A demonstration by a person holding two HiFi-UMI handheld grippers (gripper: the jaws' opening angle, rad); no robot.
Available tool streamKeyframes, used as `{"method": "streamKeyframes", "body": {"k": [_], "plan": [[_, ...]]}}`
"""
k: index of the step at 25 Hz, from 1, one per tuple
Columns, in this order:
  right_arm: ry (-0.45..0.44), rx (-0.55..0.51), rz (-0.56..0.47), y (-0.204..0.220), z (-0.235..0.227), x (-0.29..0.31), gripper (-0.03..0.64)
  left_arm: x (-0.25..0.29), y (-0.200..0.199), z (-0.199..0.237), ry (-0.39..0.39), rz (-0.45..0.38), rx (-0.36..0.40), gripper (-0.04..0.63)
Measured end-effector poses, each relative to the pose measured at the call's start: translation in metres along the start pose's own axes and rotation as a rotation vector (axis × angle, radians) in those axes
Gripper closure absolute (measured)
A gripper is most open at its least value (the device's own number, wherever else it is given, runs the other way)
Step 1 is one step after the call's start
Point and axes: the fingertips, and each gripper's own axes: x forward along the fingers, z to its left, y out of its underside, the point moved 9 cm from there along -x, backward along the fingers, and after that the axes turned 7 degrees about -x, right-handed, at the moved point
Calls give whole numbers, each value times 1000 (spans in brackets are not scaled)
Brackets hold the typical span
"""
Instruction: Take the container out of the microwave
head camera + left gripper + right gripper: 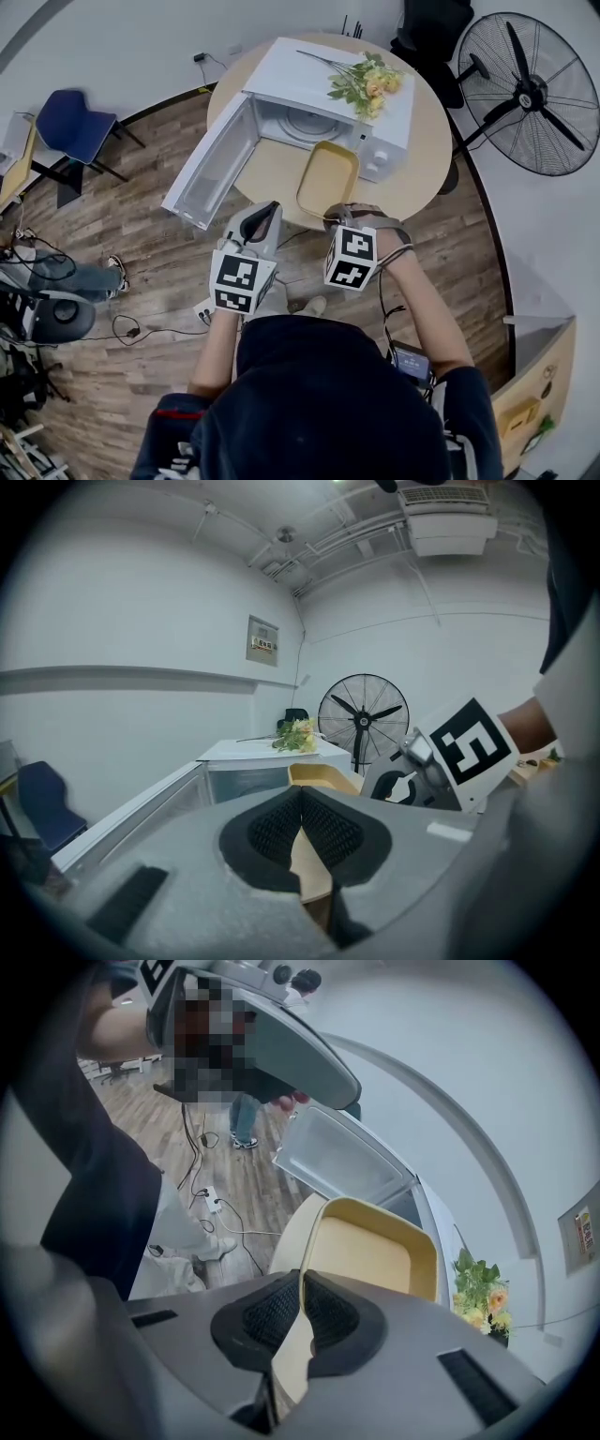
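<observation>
The yellow container (pixel 328 178) is outside the white microwave (pixel 281 75), over the round table (pixel 272 178) in front of the open cavity. My right gripper (pixel 336 214) is shut on its near rim. In the right gripper view the rim of the container (pixel 366 1251) runs between the black pads of the right gripper (pixel 302 1283). My left gripper (pixel 267 211) hovers at the table's near edge, left of the container, shut with nothing in it. In the left gripper view its pads meet at the tip of the left gripper (pixel 300 794). The container (pixel 319 776) lies ahead of it.
The microwave door (pixel 211 164) hangs open to the left, past the table edge. Flowers (pixel 366 84) lie on the microwave's top. A standing fan (pixel 534 94) is at the right and a blue chair (pixel 70 122) at the left. Cables lie on the wooden floor.
</observation>
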Motion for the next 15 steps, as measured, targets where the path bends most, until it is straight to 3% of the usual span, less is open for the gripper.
{"method": "streamKeyframes", "body": {"k": [15], "plan": [[-6,-31,-2,-4,11,-2,595,-8,7,-7,-1,-8,-28,581]]}}
